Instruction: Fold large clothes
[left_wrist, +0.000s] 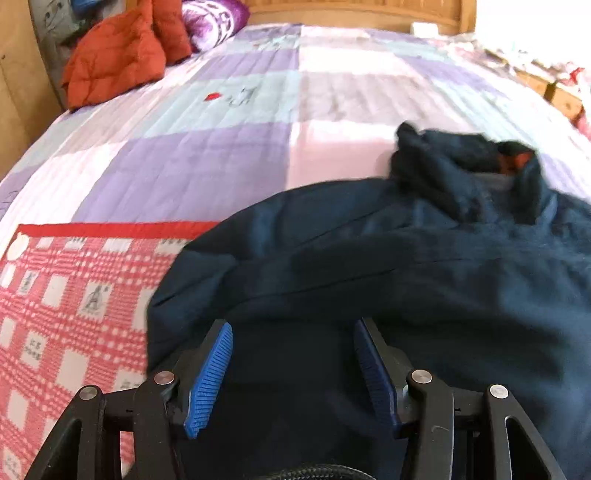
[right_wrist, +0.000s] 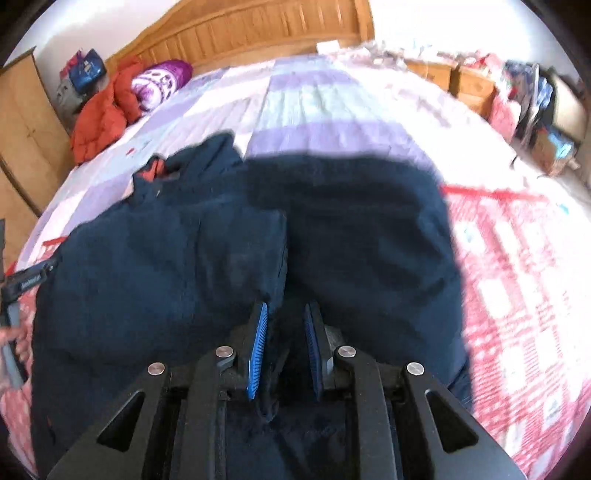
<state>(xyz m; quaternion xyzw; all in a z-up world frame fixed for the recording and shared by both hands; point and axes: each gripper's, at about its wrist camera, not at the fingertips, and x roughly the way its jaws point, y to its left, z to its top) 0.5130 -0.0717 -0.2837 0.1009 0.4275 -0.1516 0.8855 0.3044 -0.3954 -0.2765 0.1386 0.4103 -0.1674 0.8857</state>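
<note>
Under both of your claws lies the large dark navy fleece jacket (left_wrist: 388, 266), spread over the bed, partly on the red-and-white checked blanket (left_wrist: 66, 295) and partly on the lilac, pink and pale green quilted patchwork bedspread (left_wrist: 207, 147).

Your left claw (left_wrist: 293, 328) stands apart above the navy cloth, and its blue ribbed pads (left_wrist: 210, 373) press on nothing. Ahead of it and to its right, the jacket's collar bunches up with an orange lining showing. To its left lies the checked blanket.

Your right claw (right_wrist: 285, 308) is nearly together and clamped on a fold of the jacket, with dark fabric pinched between its pads (right_wrist: 258, 350). Ahead of it the cloth rises in a dark, blurred mound. The collar sits ahead to its left.

Far ahead of both claws, to the left by the wooden headboard (right_wrist: 251, 33), rest a rust-orange padded garment (left_wrist: 114, 55) and a purple-and-white patterned pillow (left_wrist: 210, 20).
</note>
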